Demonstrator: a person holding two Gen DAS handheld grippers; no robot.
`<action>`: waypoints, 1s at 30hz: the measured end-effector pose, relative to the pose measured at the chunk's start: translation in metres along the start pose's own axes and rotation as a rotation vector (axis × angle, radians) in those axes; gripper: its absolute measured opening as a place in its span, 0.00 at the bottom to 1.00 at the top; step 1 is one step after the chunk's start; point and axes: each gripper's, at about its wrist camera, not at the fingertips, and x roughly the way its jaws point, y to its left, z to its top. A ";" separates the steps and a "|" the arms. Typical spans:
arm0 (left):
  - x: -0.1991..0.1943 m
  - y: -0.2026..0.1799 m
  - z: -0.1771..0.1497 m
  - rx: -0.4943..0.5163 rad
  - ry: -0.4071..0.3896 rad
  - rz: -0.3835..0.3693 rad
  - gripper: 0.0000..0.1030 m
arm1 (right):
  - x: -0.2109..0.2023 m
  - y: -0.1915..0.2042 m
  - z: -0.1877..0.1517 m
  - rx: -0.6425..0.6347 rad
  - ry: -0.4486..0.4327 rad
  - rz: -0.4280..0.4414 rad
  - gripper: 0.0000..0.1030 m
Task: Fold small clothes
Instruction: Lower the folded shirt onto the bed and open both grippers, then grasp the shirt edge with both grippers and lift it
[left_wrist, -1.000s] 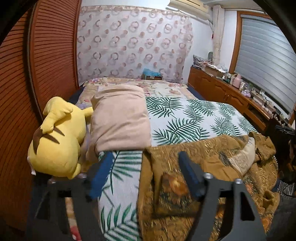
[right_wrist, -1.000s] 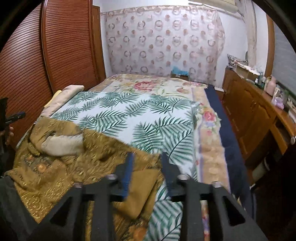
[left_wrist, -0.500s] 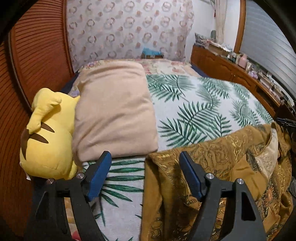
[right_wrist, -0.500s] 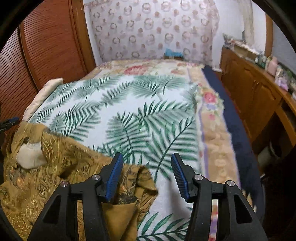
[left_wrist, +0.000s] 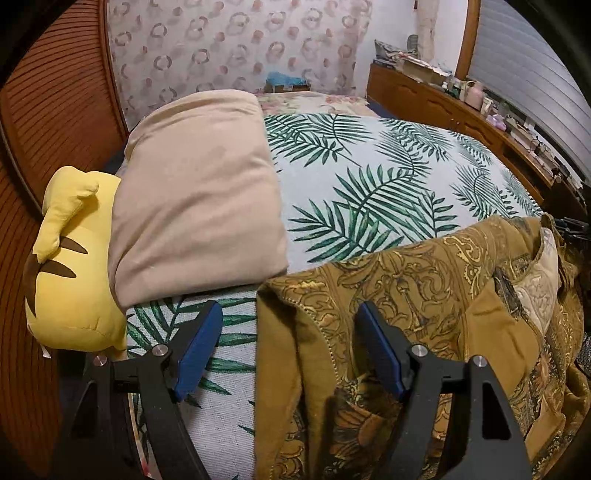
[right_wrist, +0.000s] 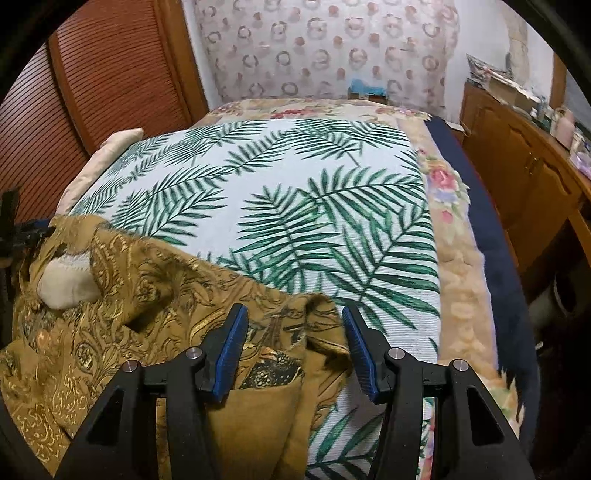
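Observation:
A brown, gold-patterned garment (left_wrist: 424, 295) lies crumpled on the palm-leaf bedspread (left_wrist: 369, 177) near the bed's front edge; it also shows in the right wrist view (right_wrist: 147, 295). A cream inner lining (right_wrist: 66, 280) shows at its neck. My left gripper (left_wrist: 291, 332) is open, low over the garment's left edge. My right gripper (right_wrist: 291, 339) is open, its jaws on either side of the garment's right corner (right_wrist: 317, 314).
A beige pillow (left_wrist: 195, 199) and a yellow plush toy (left_wrist: 70, 258) lie at the bed's left side. A wooden slatted wardrobe (right_wrist: 92, 81) stands left. A wooden dresser (right_wrist: 524, 162) with clutter runs along the right. A patterned curtain (left_wrist: 240, 48) hangs behind the bed.
Both grippers have moved forward and lower toward the bed. The right gripper's jaws have opened wider and now sit around the garment's corner. The left gripper stays open.

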 end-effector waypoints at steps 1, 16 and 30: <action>0.000 -0.001 0.000 0.005 -0.002 0.000 0.74 | -0.001 0.002 0.000 -0.009 -0.001 0.009 0.34; -0.107 -0.033 -0.002 -0.040 -0.259 -0.132 0.08 | -0.098 0.048 0.009 -0.118 -0.294 0.125 0.08; -0.279 -0.040 0.065 0.016 -0.671 -0.117 0.08 | -0.280 0.081 0.074 -0.188 -0.696 0.112 0.08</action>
